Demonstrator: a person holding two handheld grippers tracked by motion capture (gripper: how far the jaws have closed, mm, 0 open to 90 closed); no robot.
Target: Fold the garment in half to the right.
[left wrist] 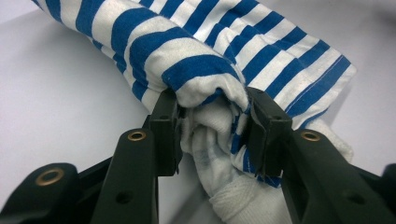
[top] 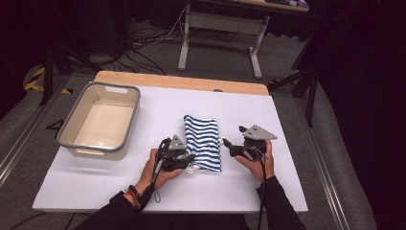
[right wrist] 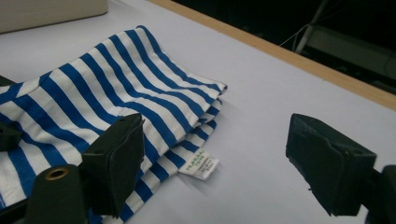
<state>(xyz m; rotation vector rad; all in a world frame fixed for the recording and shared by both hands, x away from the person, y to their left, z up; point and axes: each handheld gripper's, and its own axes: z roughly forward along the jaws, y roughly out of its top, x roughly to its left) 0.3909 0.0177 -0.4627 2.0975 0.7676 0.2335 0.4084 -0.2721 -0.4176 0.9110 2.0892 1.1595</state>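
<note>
Left gripper (left wrist: 212,135): fingers pinched a bunched edge of the folded blue-and-white striped cloth (top: 202,142).
Right gripper (right wrist: 229,163): fingers spread wide beside it.

A white rectangular tabletop (top: 249,187) with a pale wooden strip (top: 182,82) along its far edge stands on grey carpeted floor (top: 215,57). Beyond it, a second desk with light grey metal legs (top: 184,48) has a tangle of black cables (top: 143,40) lying on the floor beside it. Black tripod legs (top: 306,84) stand at both sides, and yellow-and-black hazard tape (top: 34,79) marks the floor at left. The surroundings are dark; light falls mainly on the tabletop.
</note>
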